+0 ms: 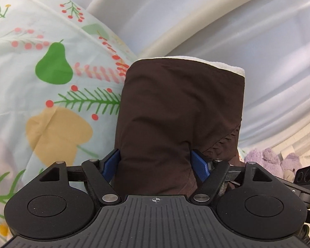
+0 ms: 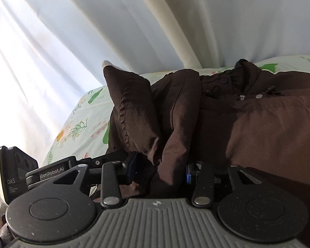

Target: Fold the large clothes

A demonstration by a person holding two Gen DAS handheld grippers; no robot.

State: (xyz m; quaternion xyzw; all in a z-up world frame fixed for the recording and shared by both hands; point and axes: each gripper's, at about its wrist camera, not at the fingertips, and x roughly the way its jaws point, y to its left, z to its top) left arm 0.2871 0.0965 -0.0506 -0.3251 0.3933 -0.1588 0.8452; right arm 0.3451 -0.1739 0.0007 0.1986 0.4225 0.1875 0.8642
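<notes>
Sheet [image 1: 57, 103]: lying pale green at far left, showing pears, berries and sprigs, spreading beneath everything.
Jacket sleeve [image 1: 179, 113]: rising dark brown and puffy between the blue pads [image 1: 111, 163], showing a cream lining strip along its top edge.
Left gripper [image 1: 157, 164]: clamping the sleeve, jaws pressing into the padded cloth from both sides, partly spread by its bulk.
Curtain [image 1: 258, 41]: hanging white and pleated behind.
Plush toy [image 1: 268, 161]: sitting lilac at far right, well apart from the sleeve.
Jacket [image 2: 248, 119]: lying rumpled on the sheet, showing snaps and cord toggles near the collar.
Right gripper [image 2: 159, 169]: pinching a bunched brown fold, jaws narrowed onto it, cloth spilling over them.
Containers: showing none.
</notes>
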